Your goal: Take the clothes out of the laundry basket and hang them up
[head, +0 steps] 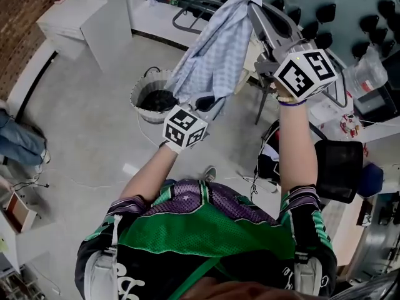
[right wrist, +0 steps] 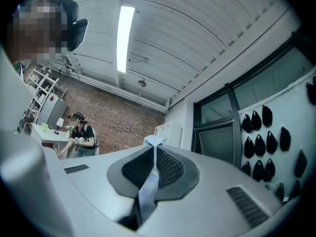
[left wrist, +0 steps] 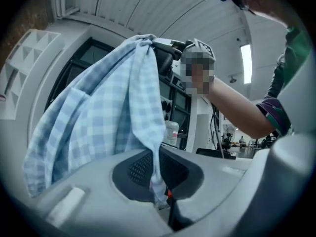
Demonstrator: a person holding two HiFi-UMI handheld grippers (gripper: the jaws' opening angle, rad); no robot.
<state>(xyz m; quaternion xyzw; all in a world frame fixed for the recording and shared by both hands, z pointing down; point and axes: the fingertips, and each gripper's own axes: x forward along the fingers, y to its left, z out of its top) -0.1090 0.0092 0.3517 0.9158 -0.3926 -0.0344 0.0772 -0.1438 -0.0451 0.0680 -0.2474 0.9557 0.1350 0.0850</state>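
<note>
A single pale blue-and-white checked woven shirt [head: 215,55] hangs stretched in the air between two hand-held grey plastic grippers, above and beside a round white laundry basket [head: 139,91] on the glossy grey floor [head: 94,124]. The left gripper [left wrist: 159,179] is clamped on a thin hem of the soft, crumpled cloth, its black ribbed pads [left wrist: 140,169] pressed onto it. The right gripper [right wrist: 154,164], raised higher, pinches a narrow fold at the shirt's top the same way. Only the head view shows the basket — one, with dark clothing [head: 156,100] inside. Only the right gripper view shows a brick wall [right wrist: 118,117] and a person [right wrist: 81,132] at a desk — the left gripper view alone shows the shirt's drape from below.
</note>
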